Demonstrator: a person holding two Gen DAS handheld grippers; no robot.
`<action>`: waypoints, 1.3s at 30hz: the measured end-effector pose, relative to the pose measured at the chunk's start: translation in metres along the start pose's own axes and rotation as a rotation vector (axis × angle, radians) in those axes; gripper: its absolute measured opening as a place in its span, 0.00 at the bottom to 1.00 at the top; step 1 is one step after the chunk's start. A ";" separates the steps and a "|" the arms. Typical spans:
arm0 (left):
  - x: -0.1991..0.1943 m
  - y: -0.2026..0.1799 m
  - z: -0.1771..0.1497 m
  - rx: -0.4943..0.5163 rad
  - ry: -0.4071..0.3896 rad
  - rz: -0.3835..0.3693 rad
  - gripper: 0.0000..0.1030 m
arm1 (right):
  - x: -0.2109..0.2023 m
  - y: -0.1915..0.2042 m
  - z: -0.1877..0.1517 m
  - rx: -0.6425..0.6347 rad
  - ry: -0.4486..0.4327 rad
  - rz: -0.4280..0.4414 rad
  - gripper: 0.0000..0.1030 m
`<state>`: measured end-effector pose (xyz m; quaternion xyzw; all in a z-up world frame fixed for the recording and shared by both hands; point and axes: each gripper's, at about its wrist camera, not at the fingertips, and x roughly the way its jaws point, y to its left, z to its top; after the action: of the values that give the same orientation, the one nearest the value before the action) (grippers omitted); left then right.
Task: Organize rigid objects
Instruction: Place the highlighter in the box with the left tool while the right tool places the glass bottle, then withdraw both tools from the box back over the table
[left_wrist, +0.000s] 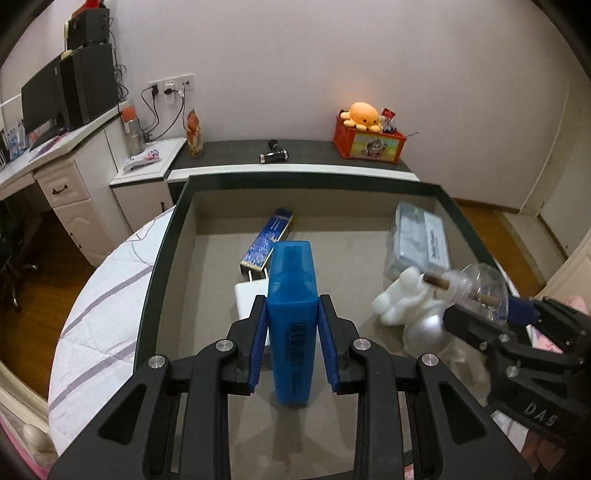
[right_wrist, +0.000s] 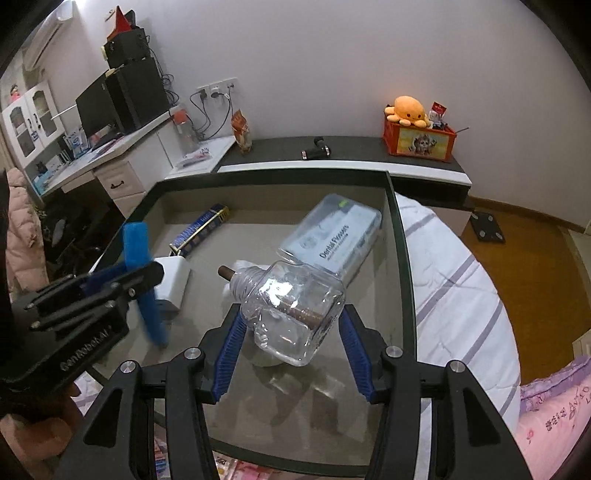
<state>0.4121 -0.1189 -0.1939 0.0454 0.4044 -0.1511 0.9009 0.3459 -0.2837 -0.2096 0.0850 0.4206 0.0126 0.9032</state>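
Left wrist view: the left tongs (left_wrist: 291, 325) are gripping a blue plastic case (left_wrist: 292, 314) by its long sides, holding it over the middle of the dark-rimmed tray (left_wrist: 177, 206). The right tongs (right_wrist: 291, 332) are clasping a clear square bottle (right_wrist: 295, 314) across its body, above the tray's centre, near a dental flosser box (right_wrist: 332, 240). Both are looking rigid and light; the bottle is likely slippery and crushable, so its flat sides are suiting a gentle grip.
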 end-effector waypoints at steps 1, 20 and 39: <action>-0.001 0.001 -0.002 -0.002 -0.002 0.003 0.28 | 0.000 0.000 -0.001 -0.002 -0.003 -0.003 0.53; -0.125 0.013 -0.024 -0.053 -0.222 0.134 1.00 | -0.081 0.020 -0.025 0.041 -0.176 0.007 1.00; -0.286 0.012 -0.109 -0.105 -0.369 0.198 1.00 | -0.255 0.047 -0.102 0.013 -0.413 -0.073 1.00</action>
<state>0.1581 -0.0183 -0.0549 0.0096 0.2334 -0.0461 0.9712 0.1054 -0.2465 -0.0731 0.0762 0.2295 -0.0403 0.9695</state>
